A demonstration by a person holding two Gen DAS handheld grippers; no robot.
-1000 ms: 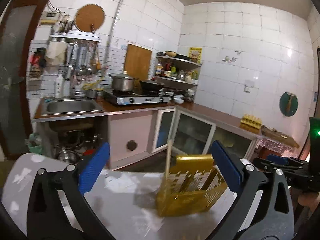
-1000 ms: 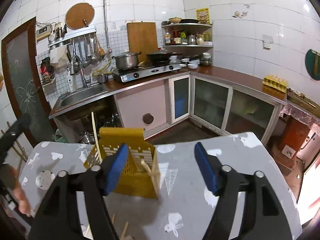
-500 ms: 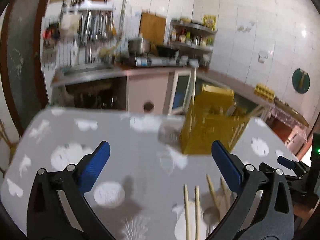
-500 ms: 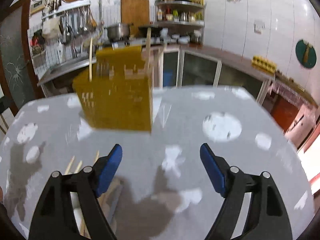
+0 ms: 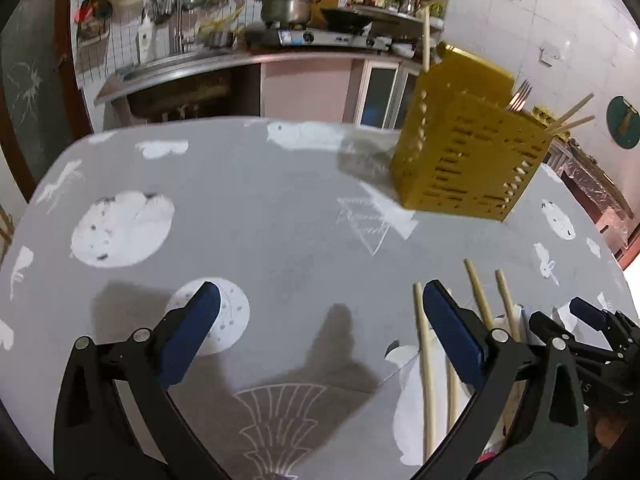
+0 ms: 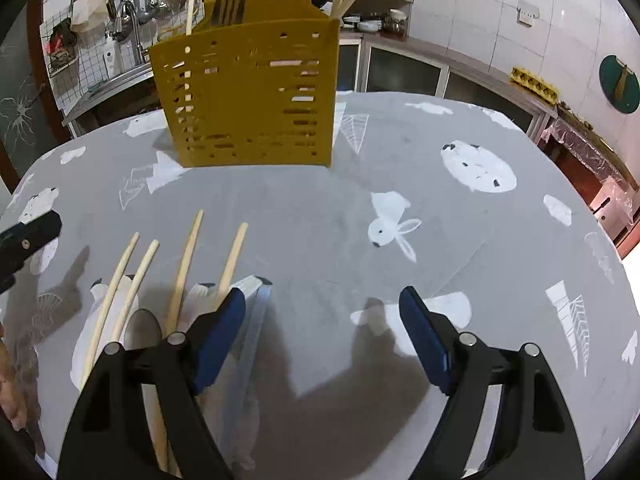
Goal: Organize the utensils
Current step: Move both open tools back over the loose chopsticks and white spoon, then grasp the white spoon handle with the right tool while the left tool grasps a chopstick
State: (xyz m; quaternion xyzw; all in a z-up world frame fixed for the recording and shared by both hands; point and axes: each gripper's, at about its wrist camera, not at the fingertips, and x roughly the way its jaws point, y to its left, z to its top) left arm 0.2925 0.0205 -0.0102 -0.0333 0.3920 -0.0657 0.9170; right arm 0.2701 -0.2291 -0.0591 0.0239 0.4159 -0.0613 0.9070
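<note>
1. Pale wooden chopsticks [image 5: 425, 344] lie on the grey patterned surface [image 5: 256, 208] at the lower right of the left wrist view, long axes running away from us toward the yellow slotted plastic utensil holder [image 5: 464, 152]. Our left tongs [image 5: 316, 336] gape, empty, with the sticks beside the right finger.

2. In the right wrist view, the chopsticks [image 6: 184, 264] lie left of our right tongs [image 6: 322, 336]; their jaws, just closing slightly, stand apart and empty. Both hands look equally near.
</note>
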